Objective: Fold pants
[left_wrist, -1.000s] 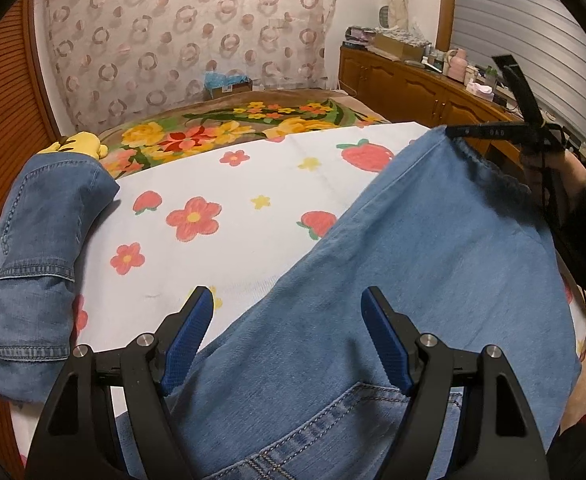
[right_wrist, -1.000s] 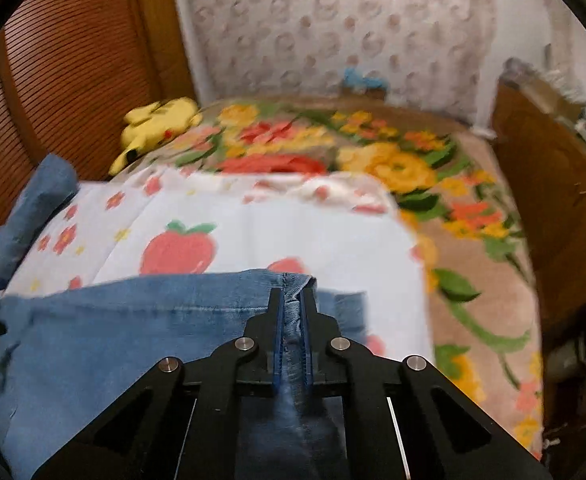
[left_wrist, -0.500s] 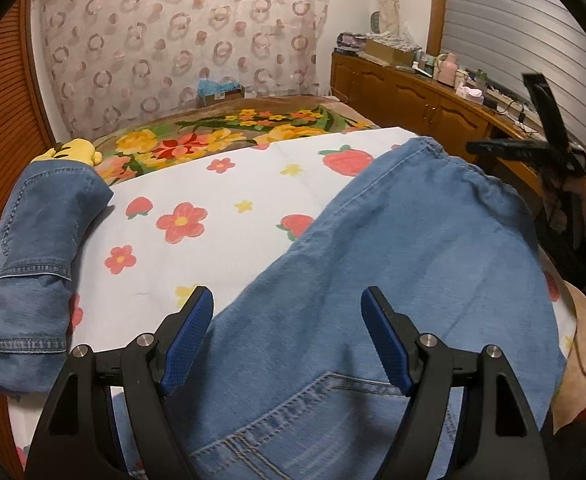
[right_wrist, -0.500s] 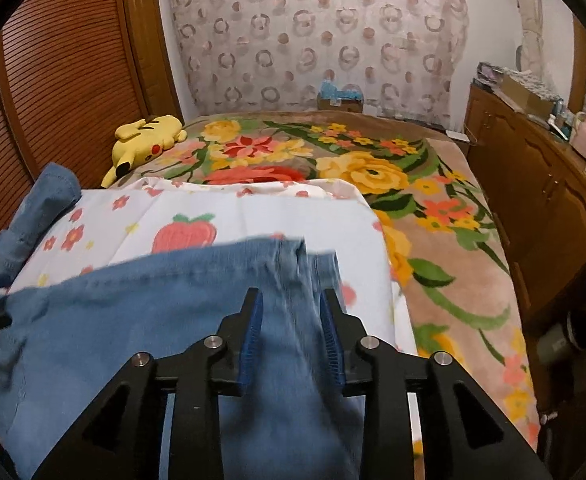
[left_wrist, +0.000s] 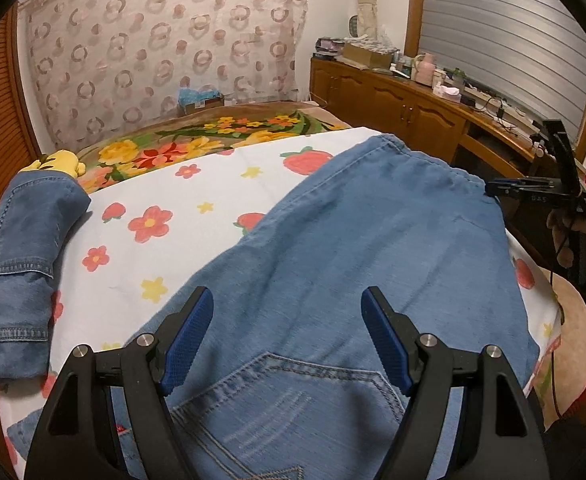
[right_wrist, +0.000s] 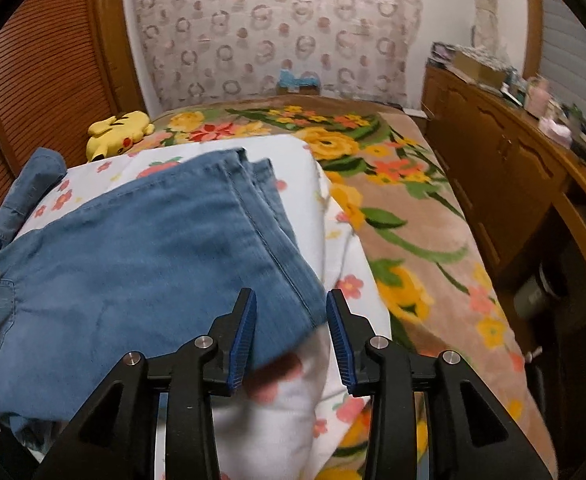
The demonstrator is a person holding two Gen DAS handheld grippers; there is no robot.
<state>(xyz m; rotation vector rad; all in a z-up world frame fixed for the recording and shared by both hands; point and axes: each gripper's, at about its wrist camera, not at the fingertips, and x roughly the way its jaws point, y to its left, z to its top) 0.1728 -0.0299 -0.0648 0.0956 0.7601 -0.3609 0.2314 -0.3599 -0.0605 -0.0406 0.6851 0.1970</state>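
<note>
The jeans (left_wrist: 373,248) lie folded across the flowered sheet (left_wrist: 165,240) on the bed, a fold apparently just laid: the right gripper (right_wrist: 291,332) has just been opening, its jaws part-open and off the denim, the left gripper (left_wrist: 287,336) spread wide, empty; next probably another fold

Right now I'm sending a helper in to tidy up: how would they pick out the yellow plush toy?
Start at the bed with the brown floral blanket. Follow its far left edge toward the slatted wooden doors; the yellow plush toy lies there, just beyond the white flower-print sheet. It is the only solid, bright yellow thing, unlike the blue denim nearby.
</note>
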